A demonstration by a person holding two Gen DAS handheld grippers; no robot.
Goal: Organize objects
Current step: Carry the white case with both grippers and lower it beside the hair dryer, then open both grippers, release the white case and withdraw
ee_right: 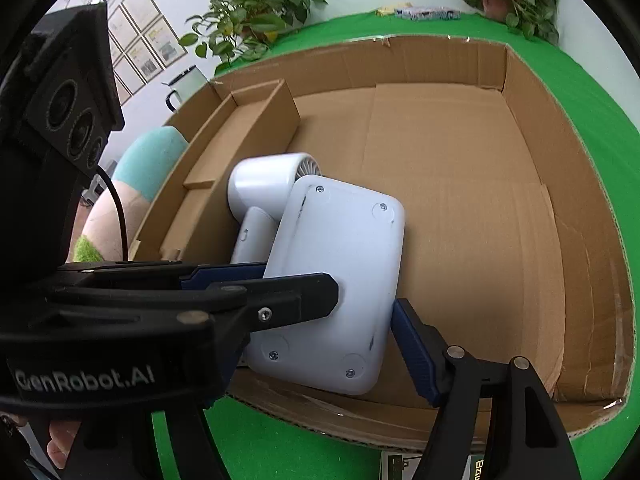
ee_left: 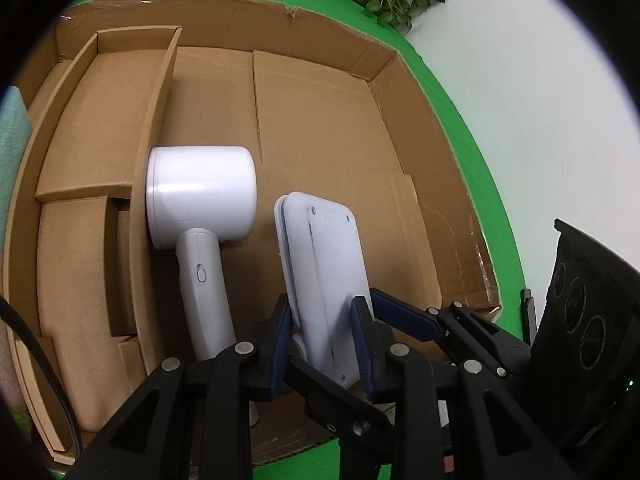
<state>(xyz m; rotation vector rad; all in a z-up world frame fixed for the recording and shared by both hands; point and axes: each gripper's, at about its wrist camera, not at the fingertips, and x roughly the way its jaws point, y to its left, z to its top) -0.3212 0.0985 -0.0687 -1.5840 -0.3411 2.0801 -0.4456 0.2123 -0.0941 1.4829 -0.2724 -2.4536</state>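
A flat white rectangular device (ee_left: 324, 276) with screws in its back stands on edge inside a wide cardboard box (ee_left: 320, 120). My left gripper (ee_left: 324, 344) is shut on its lower end. In the right wrist view the same device (ee_right: 336, 280) shows its broad back, and my right gripper (ee_right: 312, 312) is open around it, one blue pad (ee_right: 416, 352) close to its right edge. A white handheld fan (ee_left: 200, 208) lies on the box floor just left of the device, its head against a cardboard divider (ee_left: 156, 120); it also shows in the right wrist view (ee_right: 264, 188).
The box sits on a green cloth (ee_right: 280, 440). A cardboard insert (ee_left: 80, 160) fills the box's left side. Potted plants (ee_right: 256, 16) stand behind the box near a white wall. The right part of the box floor (ee_right: 460, 200) is bare cardboard.
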